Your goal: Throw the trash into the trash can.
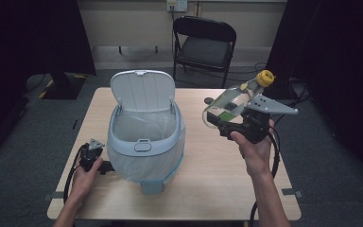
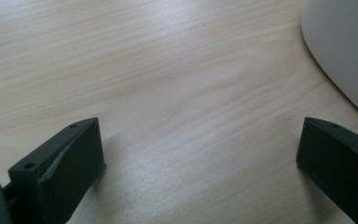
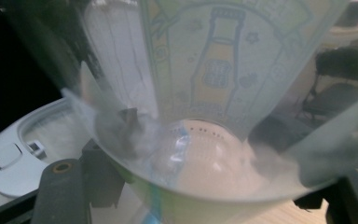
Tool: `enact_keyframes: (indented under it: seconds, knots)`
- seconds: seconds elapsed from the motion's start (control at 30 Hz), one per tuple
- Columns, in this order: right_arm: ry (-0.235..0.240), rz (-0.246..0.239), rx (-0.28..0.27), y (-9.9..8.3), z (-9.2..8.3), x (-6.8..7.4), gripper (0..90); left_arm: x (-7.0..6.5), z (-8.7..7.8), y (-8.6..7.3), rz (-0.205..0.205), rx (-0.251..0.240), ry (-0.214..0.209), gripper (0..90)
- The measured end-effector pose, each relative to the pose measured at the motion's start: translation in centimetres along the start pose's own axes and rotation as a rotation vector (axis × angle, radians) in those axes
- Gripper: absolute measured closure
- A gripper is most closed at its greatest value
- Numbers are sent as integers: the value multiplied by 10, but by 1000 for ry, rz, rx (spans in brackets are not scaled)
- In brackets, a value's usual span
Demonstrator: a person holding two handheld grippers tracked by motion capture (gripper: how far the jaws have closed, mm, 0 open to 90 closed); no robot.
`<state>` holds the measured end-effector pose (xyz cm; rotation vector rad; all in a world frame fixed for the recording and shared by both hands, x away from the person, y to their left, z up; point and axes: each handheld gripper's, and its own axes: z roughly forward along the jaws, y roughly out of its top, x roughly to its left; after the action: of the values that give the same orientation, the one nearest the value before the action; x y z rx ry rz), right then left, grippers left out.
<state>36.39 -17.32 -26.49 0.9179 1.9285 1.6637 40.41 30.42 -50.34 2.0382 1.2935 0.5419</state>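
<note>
A clear plastic bottle (image 1: 231, 100) with a yellow cap and a green-yellow label hangs in the air right of the bin, lying slantwise with its cap up and to the right. My right gripper (image 1: 227, 119) is shut on it. In the right gripper view the bottle (image 3: 214, 93) sits between the black jaws, its base toward the camera. A light blue bin (image 1: 144, 137) with a white liner stands mid-table, lid raised. My left gripper (image 1: 100, 166) rests on the table at the bin's left foot; its jaws stand wide open over bare wood (image 2: 177, 93), nothing between them.
The wooden table (image 1: 217, 179) has free room on its right half and in front. A black folding chair (image 1: 203, 47) stands beyond the far edge. The bin's white wall (image 2: 349, 46) lies close to the left gripper. The bin's rim and latch (image 3: 23, 149) lie below the bottle.
</note>
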Motion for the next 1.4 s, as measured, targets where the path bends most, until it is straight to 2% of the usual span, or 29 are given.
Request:
enact_keyframes:
  seconds: [0.37, 0.57, 0.6, 0.77, 0.8, 0.87, 1.03, 1.27, 1.4]
  knots:
    - [54, -12, -42, 26, 5, 8, 276, 0, 0, 0, 0, 0, 0, 0]
    - [105, -5, -66, 38, 14, 17, 276, 0, 0, 0, 0, 0, 0, 0]
    - [130, -10, -74, 42, 18, 21, 276, 0, 0, 0, 0, 0, 0, 0]
    - [164, -16, -86, 50, 27, 29, 276, 0, 0, 0, 0, 0, 0, 1]
    - [183, -24, -91, 54, 32, 35, 276, 0, 0, 0, 0, 0, 0, 0]
    - [195, -40, -93, 56, 36, 39, 276, 0, 0, 0, 0, 0, 0, 0]
    - [232, -46, -81, 60, 46, 48, 276, 0, 0, 0, 0, 0, 0, 0]
    - [295, -68, -54, 64, 70, 65, 275, 0, 0, 0, 0, 0, 0, 0]
    - [318, -71, -35, 65, 83, 70, 275, 0, 0, 0, 0, 0, 0, 0]
